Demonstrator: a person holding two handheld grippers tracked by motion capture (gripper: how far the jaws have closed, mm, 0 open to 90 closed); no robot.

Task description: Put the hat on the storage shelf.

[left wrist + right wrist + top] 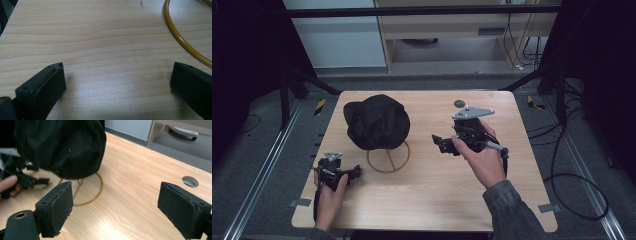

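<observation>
Landmark: the gold wire ring base (388, 156) of the hat stand, lying flat on the wooden table (427, 200).

A black cap (377, 121) sits on top of the stand, directly above the far-left part of the ring. Its crown overhangs the ring's far edge and hides the stem. In the right gripper view the cap (60, 145) hangs over the ring base (93, 192), with thin gold spokes visible beneath it.

Left gripper (354, 171): low at the table, just left of the ring and near its closest edge, held in the person's left hand (329, 192). In the left gripper view its 2 jaws are spread wide over bare wood with nothing between them. An arc of the ring (183, 41) curves past the right-hand jaw without touching it.

Right gripper (439, 143): right of the ring and apart from it, held above the table in the person's right hand (484, 157), pointing toward the cap. Its 2 jaws stand wide apart with nothing between them; the pads touch neither cap nor ring.

A small round grey grommet (459, 103) is set in the table, well to the far right of the ring.
</observation>
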